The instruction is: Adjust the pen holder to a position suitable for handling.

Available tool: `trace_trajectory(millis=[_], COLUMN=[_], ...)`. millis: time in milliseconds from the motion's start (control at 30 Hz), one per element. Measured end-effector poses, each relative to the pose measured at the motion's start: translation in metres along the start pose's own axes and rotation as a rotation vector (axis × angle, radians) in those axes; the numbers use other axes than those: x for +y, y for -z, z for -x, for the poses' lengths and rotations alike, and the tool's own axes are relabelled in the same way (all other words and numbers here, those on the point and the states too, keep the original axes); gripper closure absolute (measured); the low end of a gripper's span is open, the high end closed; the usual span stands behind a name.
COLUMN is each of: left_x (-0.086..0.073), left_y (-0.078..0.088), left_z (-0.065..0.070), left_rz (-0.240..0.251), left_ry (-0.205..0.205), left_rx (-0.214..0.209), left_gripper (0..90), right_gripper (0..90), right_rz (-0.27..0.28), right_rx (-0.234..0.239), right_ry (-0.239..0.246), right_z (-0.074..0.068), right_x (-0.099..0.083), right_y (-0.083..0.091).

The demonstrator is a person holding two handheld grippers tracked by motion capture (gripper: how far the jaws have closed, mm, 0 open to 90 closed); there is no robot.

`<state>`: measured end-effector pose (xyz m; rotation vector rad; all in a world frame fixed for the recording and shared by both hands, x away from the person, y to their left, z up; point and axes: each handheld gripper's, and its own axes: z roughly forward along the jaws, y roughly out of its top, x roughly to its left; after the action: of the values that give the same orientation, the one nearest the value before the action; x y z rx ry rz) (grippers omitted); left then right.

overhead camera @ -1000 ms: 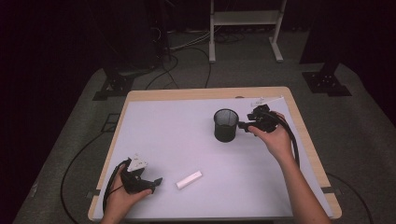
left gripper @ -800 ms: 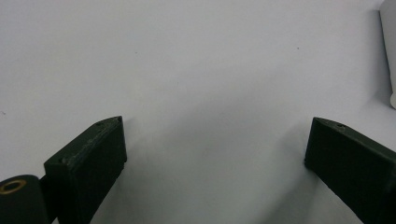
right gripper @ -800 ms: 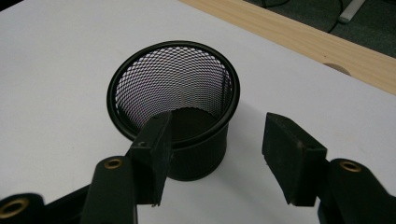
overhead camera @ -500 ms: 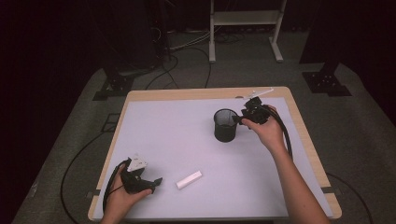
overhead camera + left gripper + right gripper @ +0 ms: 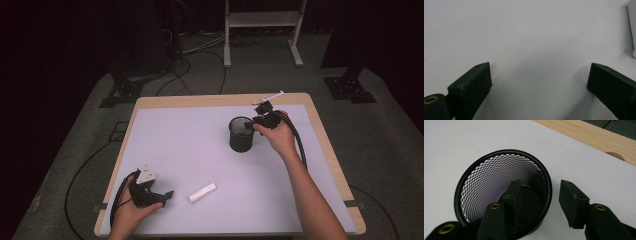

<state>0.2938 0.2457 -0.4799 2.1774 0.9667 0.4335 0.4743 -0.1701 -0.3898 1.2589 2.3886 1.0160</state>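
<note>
straddling mesh cup (image 5: 504,192) rim: right hand-held gripper (image 5: 537,195)

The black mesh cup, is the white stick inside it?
No, the black mesh cup holds nothing; the white stick lies on the table near the left gripper.

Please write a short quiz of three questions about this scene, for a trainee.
1. True or false: one jaw of the right gripper is inside the mesh cup and one is outside.
2. What lies on the table near the left gripper? A) white stick B) spoon C) sponge
3. Fill in: the left gripper's jaws are ____.

Key: 1 true; 2 A; 3 open, with nothing between them.
</note>
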Motion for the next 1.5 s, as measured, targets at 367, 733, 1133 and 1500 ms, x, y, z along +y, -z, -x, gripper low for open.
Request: trace_trajectory(millis=[367,733,1133,1500], left_x=[0.000,0.000,0.000,0.000], left_y=[0.000,0.000,0.000,0.000], left_z=[0.000,0.000,0.000,0.000], left_rz=[-0.001,0.000,-0.001,0.000], left_ry=[0.000,0.001,0.000,0.000], left_rx=[0.000,0.000,0.000,0.000], left_gripper=[4.7,4.7,4.7,4.7], right_gripper=[61.1,72.7,81.1,81.2], right_rz=[-0.039,-0.065,-0.068,-0.073], right_rx=[0.002,-0.013,-0.009,0.001], right_ry=[-0.014,-0.016,-0.016,-0.008], right_z=[0.003,0.003,0.000,-0.005], right_x=[0.002,0.002,0.002,0.001], right_y=[-0.015,-0.022,-0.016,-0.003])
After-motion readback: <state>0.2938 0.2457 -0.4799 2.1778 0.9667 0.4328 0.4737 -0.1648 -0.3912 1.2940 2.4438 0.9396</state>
